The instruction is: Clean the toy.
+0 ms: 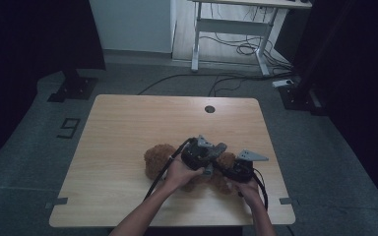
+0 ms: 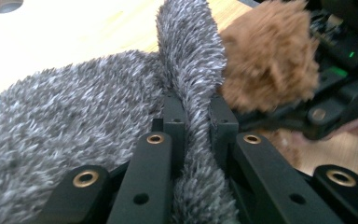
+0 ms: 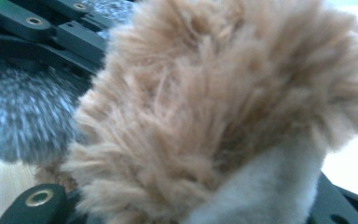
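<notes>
The left hand-held gripper (image 2: 193,126) has its jaws pressed together on a raised fold of grey fuzzy cloth (image 2: 74,121), which spreads away from the jaws toward nine o'clock in the left gripper view. At two o'clock from that pinch sits a tuft of the brown plush toy (image 2: 270,60), with the right hand-held gripper (image 1: 240,169) just behind it. In the right gripper view, brown plush lies between that gripper's jaws, apparently gripped. In the high view both grippers sit over the toy on the desk (image 1: 128,128), toward its five o'clock corner.
</notes>
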`<act>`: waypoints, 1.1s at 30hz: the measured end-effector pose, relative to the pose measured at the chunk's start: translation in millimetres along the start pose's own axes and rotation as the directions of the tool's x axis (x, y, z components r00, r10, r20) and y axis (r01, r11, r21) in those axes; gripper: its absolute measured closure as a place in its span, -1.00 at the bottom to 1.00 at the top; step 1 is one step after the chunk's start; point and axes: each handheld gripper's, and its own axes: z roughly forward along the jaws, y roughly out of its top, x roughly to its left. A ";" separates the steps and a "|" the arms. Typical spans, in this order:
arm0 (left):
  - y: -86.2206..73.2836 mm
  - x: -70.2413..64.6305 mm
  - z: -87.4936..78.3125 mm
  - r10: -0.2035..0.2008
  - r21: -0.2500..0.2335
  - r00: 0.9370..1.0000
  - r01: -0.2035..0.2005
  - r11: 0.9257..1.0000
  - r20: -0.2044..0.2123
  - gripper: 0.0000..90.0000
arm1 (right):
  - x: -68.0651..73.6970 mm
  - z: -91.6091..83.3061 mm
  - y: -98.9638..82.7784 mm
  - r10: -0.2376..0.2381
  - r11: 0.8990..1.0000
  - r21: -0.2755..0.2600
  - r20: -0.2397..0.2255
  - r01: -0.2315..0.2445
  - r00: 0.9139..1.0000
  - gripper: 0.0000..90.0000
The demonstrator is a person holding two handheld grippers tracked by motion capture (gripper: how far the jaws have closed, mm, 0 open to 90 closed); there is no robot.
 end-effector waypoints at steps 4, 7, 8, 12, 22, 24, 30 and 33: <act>-9.0 11.4 -16.9 -0.023 -0.019 0.999 0.023 1.000 -0.024 0.80 | -0.4 -0.6 -0.2 0.008 1.000 -0.004 0.001 -0.008 1.000 0.33; -13.6 18.6 -25.7 -0.033 -0.021 0.998 0.032 0.999 -0.052 0.80 | -0.3 -0.6 -0.3 0.010 1.000 -0.004 0.001 -0.010 1.000 0.33; -18.8 25.3 -33.3 -0.028 -0.018 0.995 0.027 0.999 -0.096 0.80 | -0.9 -0.5 -0.4 0.011 1.000 -0.005 -0.002 -0.011 1.000 0.33; -26.9 35.0 -41.4 -0.045 -0.027 0.994 0.042 0.999 -0.100 0.80 | -0.9 0.1 -0.5 0.013 1.000 -0.008 -0.012 -0.013 1.000 0.32; -1.4 6.8 -42.0 0.031 -0.079 0.997 -0.036 0.996 -0.069 0.79 | -1.2 0.2 -0.5 0.012 1.000 -0.005 -0.007 -0.012 1.000 0.32; 9.5 -4.1 -34.6 0.052 -0.079 0.998 -0.055 0.995 -0.048 0.79 | -1.0 0.3 -0.5 0.012 1.000 -0.005 -0.006 -0.012 1.000 0.32; 18.5 -24.4 6.9 0.066 -0.010 0.998 -0.066 0.998 0.001 0.79 | -1.1 -0.4 -0.5 0.014 1.000 -0.003 -0.006 -0.014 1.000 0.32; 9.7 -18.8 14.0 0.039 -0.014 0.999 -0.039 0.999 0.001 0.79 | -3.1 -0.1 -1.4 0.026 1.000 0.006 -0.006 -0.026 1.000 0.32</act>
